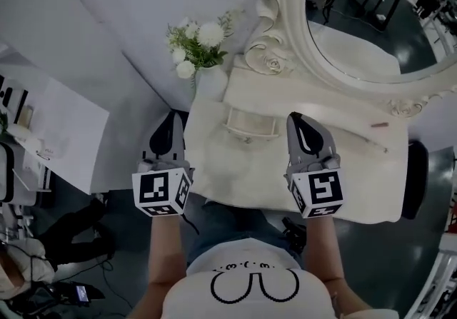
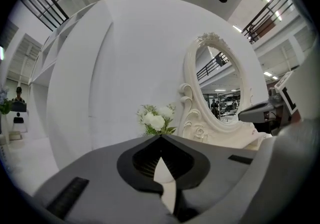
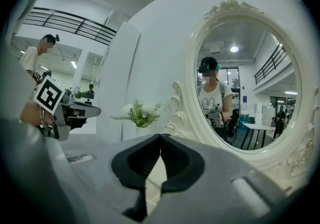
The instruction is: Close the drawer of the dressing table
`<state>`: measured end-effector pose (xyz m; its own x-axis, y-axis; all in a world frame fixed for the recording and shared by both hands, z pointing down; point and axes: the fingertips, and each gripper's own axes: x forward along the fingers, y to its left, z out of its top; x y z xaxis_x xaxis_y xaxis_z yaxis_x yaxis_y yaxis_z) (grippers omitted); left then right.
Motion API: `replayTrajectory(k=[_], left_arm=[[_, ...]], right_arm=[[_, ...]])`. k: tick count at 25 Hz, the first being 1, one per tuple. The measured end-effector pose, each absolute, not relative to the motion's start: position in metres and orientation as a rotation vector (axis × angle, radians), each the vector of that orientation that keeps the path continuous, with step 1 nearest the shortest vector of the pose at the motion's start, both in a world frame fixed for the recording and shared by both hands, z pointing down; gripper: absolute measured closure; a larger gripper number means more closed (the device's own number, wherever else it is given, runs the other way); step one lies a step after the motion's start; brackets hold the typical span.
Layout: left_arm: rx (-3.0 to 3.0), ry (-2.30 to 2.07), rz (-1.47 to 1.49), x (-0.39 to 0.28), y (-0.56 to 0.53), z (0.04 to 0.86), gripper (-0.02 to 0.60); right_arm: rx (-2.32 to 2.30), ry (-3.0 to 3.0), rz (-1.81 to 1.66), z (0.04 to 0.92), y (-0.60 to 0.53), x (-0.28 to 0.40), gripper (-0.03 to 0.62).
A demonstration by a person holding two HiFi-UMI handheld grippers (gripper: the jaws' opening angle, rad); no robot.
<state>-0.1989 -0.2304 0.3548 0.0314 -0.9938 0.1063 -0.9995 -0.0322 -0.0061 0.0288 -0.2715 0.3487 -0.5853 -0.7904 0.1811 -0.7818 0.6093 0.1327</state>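
The small cream drawer (image 1: 251, 125) of the dressing table stands pulled out, just before the oval white-framed mirror (image 1: 364, 18). Left gripper (image 1: 171, 118) and right gripper (image 1: 297, 119) are both closed, empty. I should push its front squarely, slowly.

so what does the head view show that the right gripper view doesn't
Only the head view: the dressing table top from above, a small pink item lying on it, and the person's white shirt. Only the right gripper view: the person's reflection in the glass and a second person in the background. Both: the white flowers, the oval mirror, the left claw, and the right claw, shut with nothing in it.
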Motion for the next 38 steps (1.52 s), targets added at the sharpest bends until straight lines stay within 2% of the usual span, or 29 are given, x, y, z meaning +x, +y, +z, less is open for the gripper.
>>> replayTrajectory(k=[7, 8, 12, 14, 30, 34, 38], left_arm=[[2.328, -2.011, 0.127, -0.216, -0.247, 0.350, 0.583], [2.347, -1.995, 0.129, -0.218, -0.247, 0.348, 0.583], [2.394, -1.947, 0.116, -0.228, -0.249, 0.345, 0.583], [2.411, -1.929, 0.115, -0.233, -0.247, 0.344, 0.583], [2.387, -1.733, 0.206, -0.239, -0.246, 0.413, 0.583], [2.385, -1.685, 0.239, -0.236, -0.253, 0.432, 0.583], [2.390, -1.632, 0.272, -0.229, -0.259, 0.448, 0.583]], right_arm=[[1.433, -2.534, 0.010, 0.349, -0.260, 0.013, 0.587], [1.466, -2.525, 0.025, 0.349, -0.259, 0.011, 0.556], [1.590, -2.470, 0.107, 0.353, -0.257, 0.005, 0.329], [1.608, -2.455, 0.149, 0.359, -0.255, -0.002, 0.289], [1.606, -2.207, 0.513, 0.501, -0.239, -0.024, 0.305], [1.598, -2.135, 0.583, 0.540, -0.241, -0.028, 0.370], [1.578, -2.085, 0.667, 0.572, -0.242, -0.034, 0.407]])
